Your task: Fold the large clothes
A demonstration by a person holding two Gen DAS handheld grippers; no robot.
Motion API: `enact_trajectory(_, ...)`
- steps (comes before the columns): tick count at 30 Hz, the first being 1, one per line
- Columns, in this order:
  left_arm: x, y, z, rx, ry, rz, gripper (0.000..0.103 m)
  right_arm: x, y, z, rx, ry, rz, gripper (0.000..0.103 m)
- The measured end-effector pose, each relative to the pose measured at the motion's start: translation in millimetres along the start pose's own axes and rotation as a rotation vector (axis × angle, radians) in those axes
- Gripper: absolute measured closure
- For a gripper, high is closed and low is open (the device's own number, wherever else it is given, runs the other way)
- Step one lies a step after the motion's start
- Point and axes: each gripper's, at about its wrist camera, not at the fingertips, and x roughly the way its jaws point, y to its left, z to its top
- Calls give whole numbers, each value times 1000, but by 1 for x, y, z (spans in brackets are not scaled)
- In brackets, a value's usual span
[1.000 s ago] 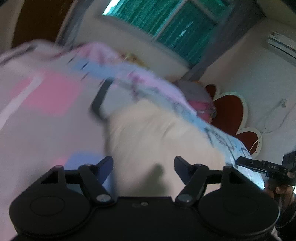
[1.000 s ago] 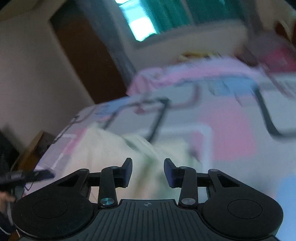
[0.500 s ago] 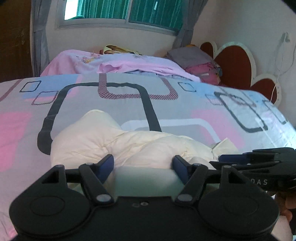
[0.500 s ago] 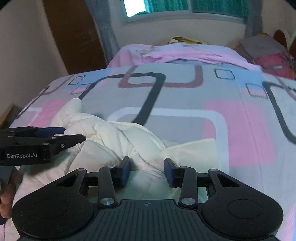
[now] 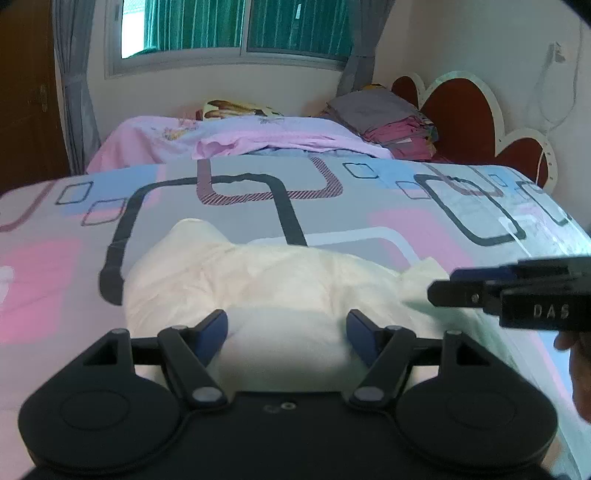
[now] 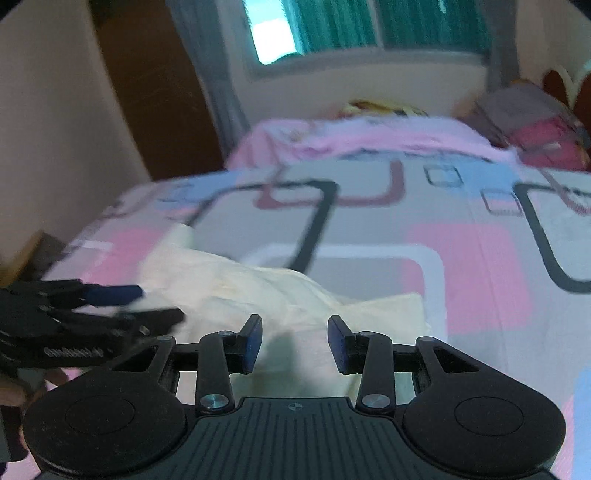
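A cream padded garment (image 5: pixel 258 280) lies crumpled on the patterned bed cover (image 5: pixel 332 206); it also shows in the right wrist view (image 6: pixel 258 295). My left gripper (image 5: pixel 287 328) is open and empty, low over the garment's near edge. My right gripper (image 6: pixel 294 341) is open and empty over the garment's right part. The right gripper shows side-on at the right of the left wrist view (image 5: pixel 461 288). The left gripper shows at the left of the right wrist view (image 6: pixel 147 306).
A pink blanket (image 5: pixel 236 136) lies bunched at the far end of the bed. Folded clothes (image 5: pixel 388 118) are stacked by the red headboard (image 5: pixel 465 107). A window with green curtains (image 5: pixel 240 26) and a brown door (image 6: pixel 147 92) stand behind.
Both views swung from blurred, tilted angles to level ones facing the bed. Both grippers came down close to the garment and stayed open. The right view is blurred again now.
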Motion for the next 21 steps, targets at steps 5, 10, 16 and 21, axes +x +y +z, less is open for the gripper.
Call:
enact_trajectory(5,-33,-13,-30,-8,-18,-35,31,-14,10,-18,-53,30,31,64)
enact_trajectory(10,-17,-24,-44,22,-2,23,29,12,-5,-37,-5,96,17,64)
enact_trajectory(16,-27,-37,-43,64,15,78,32,-19,-5,-38,-27,62,13,64)
enact_trajectory(21,-58,-53,-62,108,0,107,32,-67,5,-54,-71,13,84,64)
